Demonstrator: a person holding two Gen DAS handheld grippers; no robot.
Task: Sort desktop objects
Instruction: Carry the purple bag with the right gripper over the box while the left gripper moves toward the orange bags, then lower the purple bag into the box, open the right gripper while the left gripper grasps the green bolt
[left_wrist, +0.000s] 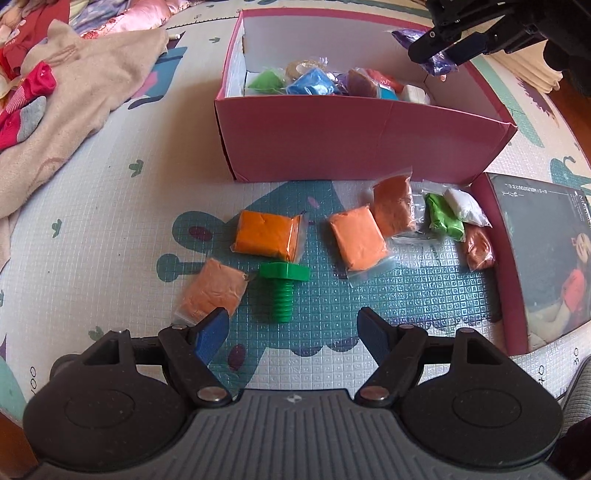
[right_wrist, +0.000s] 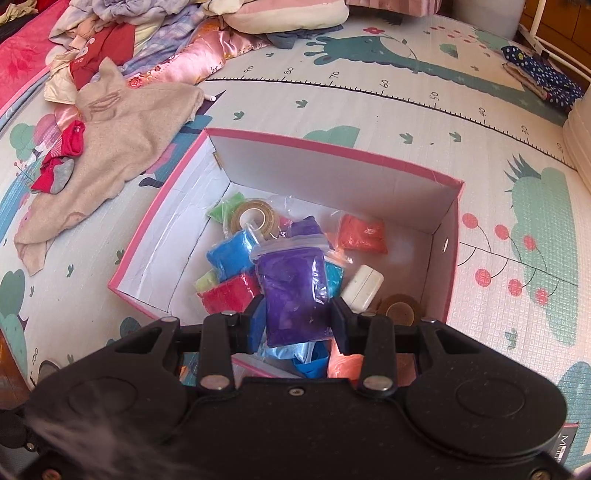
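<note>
- Two grippers: the right gripper (right_wrist: 295, 325) pinches a purple bag (right_wrist: 293, 291) above the pink box (right_wrist: 343, 153).
- The left gripper (left_wrist: 291, 328) hangs with fingers spread over the green bolt (left_wrist: 282, 291) on the mat (left_wrist: 110, 206).

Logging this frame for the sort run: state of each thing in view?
Left hand-held gripper: open, empty, over mat.
Right hand-held gripper: shut on purple clay bag, above box.
Pink box: lidless, part filled.
Green plastic bolt: lying on mat.
Orange clay bag: sealed, on mat, unsorted.
</note>
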